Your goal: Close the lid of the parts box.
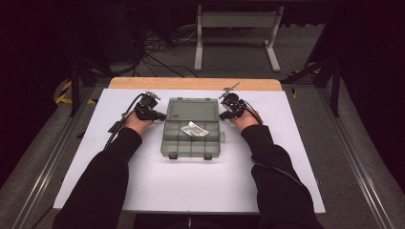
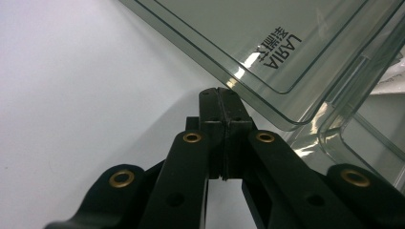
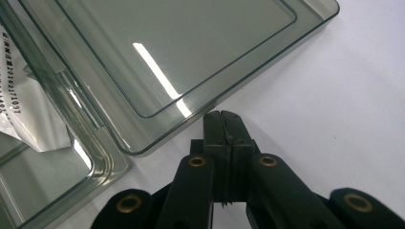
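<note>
1. A clear, grey-tinted compartment box (image 1: pixel 193 128) lies open in the middle of a white table (image 1: pixel 157 191). Its lid (image 1: pixel 192 109) lies back on the far side, the tray with a white packet (image 1: pixel 193 129) on the near side.
2. The box's long axis runs away from the person, and the lid lies between the two grippers.
3. The left gripper (image 1: pixel 159 115) is just beside the lid's left edge; in the left gripper view its tips sit at the lid's corner (image 2: pixel 282 121), perhaps touching it.
4. The right gripper (image 1: pixel 222 115) mirrors it at the lid's right edge (image 3: pixel 191 114).
5. Both claws are clenched, pads pressed together, holding nothing.
6. Both stand equally near, likely ready to swing the lid toward the person.
</note>
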### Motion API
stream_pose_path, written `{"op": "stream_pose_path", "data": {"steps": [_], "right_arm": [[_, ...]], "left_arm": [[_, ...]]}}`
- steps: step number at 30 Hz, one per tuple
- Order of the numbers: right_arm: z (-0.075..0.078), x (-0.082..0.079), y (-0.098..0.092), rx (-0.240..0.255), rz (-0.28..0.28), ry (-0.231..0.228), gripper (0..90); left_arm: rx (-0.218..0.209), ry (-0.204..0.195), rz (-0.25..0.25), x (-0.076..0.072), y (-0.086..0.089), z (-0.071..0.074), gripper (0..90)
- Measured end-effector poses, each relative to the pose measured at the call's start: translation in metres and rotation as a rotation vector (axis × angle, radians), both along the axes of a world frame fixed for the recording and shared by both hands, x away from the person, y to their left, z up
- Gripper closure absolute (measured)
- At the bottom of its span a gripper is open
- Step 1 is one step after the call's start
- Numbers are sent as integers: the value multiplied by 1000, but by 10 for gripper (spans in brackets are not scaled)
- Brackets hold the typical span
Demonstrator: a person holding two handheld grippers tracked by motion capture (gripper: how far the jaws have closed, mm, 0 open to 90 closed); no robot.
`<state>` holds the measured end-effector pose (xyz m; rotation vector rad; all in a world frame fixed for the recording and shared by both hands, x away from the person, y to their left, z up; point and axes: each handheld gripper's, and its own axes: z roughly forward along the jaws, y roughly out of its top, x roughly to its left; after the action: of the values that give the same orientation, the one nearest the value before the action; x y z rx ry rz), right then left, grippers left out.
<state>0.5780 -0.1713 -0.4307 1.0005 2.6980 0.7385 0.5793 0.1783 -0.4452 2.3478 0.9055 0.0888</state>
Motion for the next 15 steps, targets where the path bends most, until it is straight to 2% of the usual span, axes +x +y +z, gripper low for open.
{"op": "stream_pose_path", "data": {"steps": [8,15], "right_arm": [[0,-1,1,-13,7,-3,900],[-1,1,2,-5,1,-13,900]], "left_arm": [[0,8,3,0,0,0,898],[5,-8,12,1,-3,0,898]]}}
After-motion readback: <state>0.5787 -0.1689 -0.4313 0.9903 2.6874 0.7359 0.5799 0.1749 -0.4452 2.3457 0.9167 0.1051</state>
